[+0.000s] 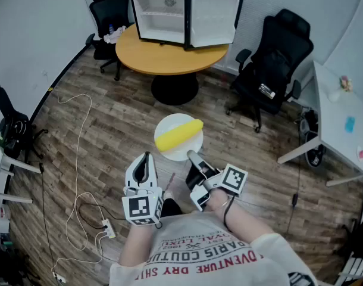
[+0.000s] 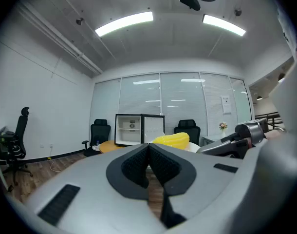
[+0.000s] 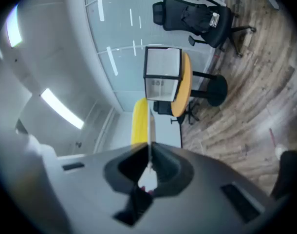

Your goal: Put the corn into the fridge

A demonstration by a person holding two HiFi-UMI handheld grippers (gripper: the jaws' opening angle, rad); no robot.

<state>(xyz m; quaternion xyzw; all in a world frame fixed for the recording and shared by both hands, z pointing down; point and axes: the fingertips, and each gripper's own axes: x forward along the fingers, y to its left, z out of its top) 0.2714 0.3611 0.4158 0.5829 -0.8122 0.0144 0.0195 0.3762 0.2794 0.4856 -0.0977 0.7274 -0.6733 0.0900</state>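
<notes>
Head view: over the wood floor [image 1: 110,121], short of the fridge [image 1: 169,14] on its round bench [image 1: 163,58], my right gripper [image 1: 192,157] has its jaws clamped on the plate [image 1: 182,151] carrying the corn [image 1: 178,134]; my left gripper [image 1: 147,156] has its jaws together.

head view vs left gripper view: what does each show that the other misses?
Only the head view: the whole round plate from above, with the right gripper shut on its near rim, plus the white desk on the right.

Only the left gripper view: the left gripper close up, jaws together with nothing between them, and the ceiling lights.

Both: the corn on the plate, and the fridge standing open on the round table ahead.
</notes>
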